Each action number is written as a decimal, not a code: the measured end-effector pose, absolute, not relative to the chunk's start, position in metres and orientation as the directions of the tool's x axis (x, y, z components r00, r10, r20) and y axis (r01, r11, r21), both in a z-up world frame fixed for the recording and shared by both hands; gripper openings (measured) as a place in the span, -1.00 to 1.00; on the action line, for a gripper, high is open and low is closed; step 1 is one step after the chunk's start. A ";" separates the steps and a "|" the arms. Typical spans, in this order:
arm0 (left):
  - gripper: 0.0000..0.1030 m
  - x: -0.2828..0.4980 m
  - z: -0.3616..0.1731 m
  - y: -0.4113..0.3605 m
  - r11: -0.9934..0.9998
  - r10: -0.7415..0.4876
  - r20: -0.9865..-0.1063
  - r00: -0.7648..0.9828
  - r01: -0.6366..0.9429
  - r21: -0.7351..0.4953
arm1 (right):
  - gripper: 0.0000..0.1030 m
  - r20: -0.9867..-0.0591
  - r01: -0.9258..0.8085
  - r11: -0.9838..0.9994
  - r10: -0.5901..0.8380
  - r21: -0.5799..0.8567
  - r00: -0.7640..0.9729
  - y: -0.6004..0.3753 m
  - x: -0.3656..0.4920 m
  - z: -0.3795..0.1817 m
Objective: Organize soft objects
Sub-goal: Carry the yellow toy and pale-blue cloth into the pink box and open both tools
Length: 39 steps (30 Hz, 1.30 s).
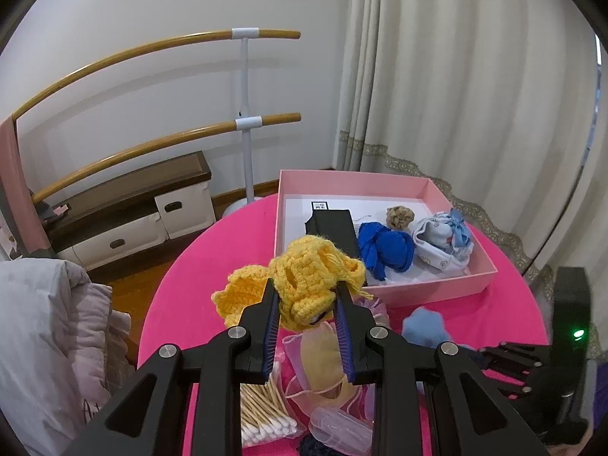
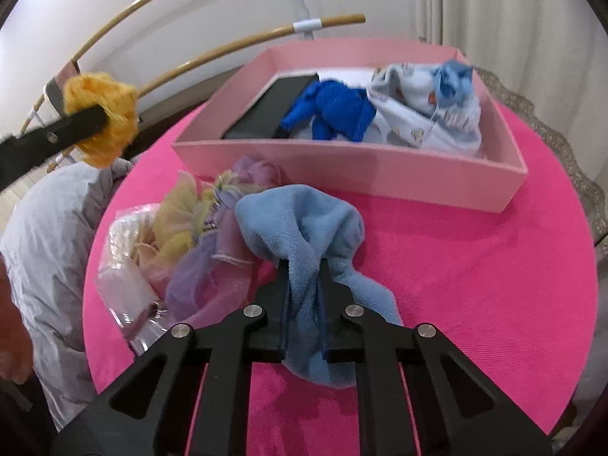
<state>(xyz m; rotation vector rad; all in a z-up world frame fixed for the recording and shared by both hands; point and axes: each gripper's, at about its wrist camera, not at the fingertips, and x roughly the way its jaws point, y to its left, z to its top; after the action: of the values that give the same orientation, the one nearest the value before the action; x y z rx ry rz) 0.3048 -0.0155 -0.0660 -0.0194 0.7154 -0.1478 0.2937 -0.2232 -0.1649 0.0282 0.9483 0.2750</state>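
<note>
beyond both grippers lies the pink box [image 2: 353, 174] — right gripper [image 2: 303, 266] clenched on the blue fleece cloth [image 2: 304, 220], nearer; left gripper [image 1: 306, 288] grasping the yellow knit [image 1: 304, 281].

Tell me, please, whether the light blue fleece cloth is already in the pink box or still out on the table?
Out. The light blue fleece cloth lies bunched on the pink table, in front of the pink box, with the right hand-held gripper shut on it.

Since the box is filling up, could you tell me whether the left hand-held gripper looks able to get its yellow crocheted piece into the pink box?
Probably yes: the left hand-held gripper holds the yellow crocheted piece raised before the open-topped pink box, nothing between.
</note>
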 end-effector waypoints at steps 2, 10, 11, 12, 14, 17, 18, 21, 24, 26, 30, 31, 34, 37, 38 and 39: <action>-0.53 0.305 -0.067 -0.016 0.989 -0.141 -0.651 0.746 0.128 -0.068 | -0.80 -0.784 -0.226 0.964 0.248 0.142 0.570 -0.224 0.290 -0.153; -0.53 0.299 -0.063 -0.015 0.990 -0.141 -0.639 0.756 0.126 -0.069 | -0.80 -0.730 -0.243 0.961 0.259 0.131 0.632 -0.220 0.288 -0.111; -0.53 0.298 -0.063 -0.015 0.990 -0.141 -0.637 0.758 0.126 -0.069 | -0.80 -0.721 -0.245 0.960 0.264 0.134 0.641 -0.221 0.287 -0.105; -0.53 0.299 -0.062 -0.015 0.990 -0.140 -0.635 0.759 0.127 -0.068 | -0.80 -0.712 -0.247 0.960 0.266 0.134 0.650 -0.221 0.285 -0.099; -0.53 0.300 -0.060 -0.016 0.990 -0.138 -0.631 0.763 0.126 -0.064 | -0.80 -0.691 -0.249 0.960 0.265 0.126 0.673 -0.223 0.285 -0.085; -0.53 0.305 -0.054 -0.019 0.990 -0.136 -0.620 0.772 0.129 -0.056 | -0.80 -0.669 -0.252 0.962 0.259 0.110 0.697 -0.225 0.291 -0.067; -0.53 0.308 -0.051 -0.021 0.990 -0.136 -0.616 0.776 0.131 -0.053 | -0.80 -0.661 -0.252 0.962 0.256 0.103 0.706 -0.227 0.296 -0.060; -0.53 0.321 -0.043 -0.027 0.989 -0.138 -0.605 0.785 0.140 -0.043 | -0.80 -0.640 -0.249 0.965 0.246 0.088 0.728 -0.229 0.314 -0.040; -0.53 0.341 -0.035 -0.035 0.988 -0.138 -0.600 0.788 0.149 -0.032 | -0.80 -0.630 -0.243 0.967 0.237 0.080 0.739 -0.230 0.335 -0.026; -0.53 0.356 -0.031 -0.038 0.988 -0.142 -0.598 0.789 0.154 -0.031 | -0.79 -0.627 -0.242 0.967 0.237 0.080 0.742 -0.232 0.351 -0.020; -0.53 0.393 -0.024 -0.046 0.987 -0.145 -0.598 0.788 0.159 -0.029 | -0.79 -0.639 -0.235 0.969 0.230 0.078 0.734 -0.235 0.386 -0.014; -0.53 0.402 -0.024 -0.048 0.986 -0.147 -0.600 0.786 0.162 -0.029 | -0.79 -0.643 -0.232 0.970 0.226 0.077 0.731 -0.236 0.391 -0.015; -0.53 0.432 -0.024 -0.053 0.985 -0.161 -0.615 0.772 0.168 -0.046 | -0.79 -0.660 -0.227 0.970 0.224 0.082 0.717 -0.239 0.414 -0.019; -0.53 0.461 -0.027 -0.056 0.985 -0.163 -0.630 0.759 0.166 -0.055 | -0.79 -0.675 -0.220 0.971 0.222 0.090 0.703 -0.243 0.434 -0.025; -0.53 0.470 -0.028 -0.058 0.985 -0.163 -0.636 0.755 0.165 -0.057 | -0.79 -0.681 -0.216 0.972 0.218 0.089 0.699 -0.244 0.439 -0.028; -0.53 0.480 -0.030 -0.060 0.984 -0.164 -0.642 0.749 0.166 -0.058 | -0.79 -0.687 -0.211 0.974 0.213 0.088 0.695 -0.246 0.445 -0.031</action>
<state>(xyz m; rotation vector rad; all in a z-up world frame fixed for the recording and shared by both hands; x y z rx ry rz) 0.4805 -0.0601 -0.0299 0.0028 0.7014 -0.1800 0.4449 -0.2460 -0.0311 0.0029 0.7665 0.2362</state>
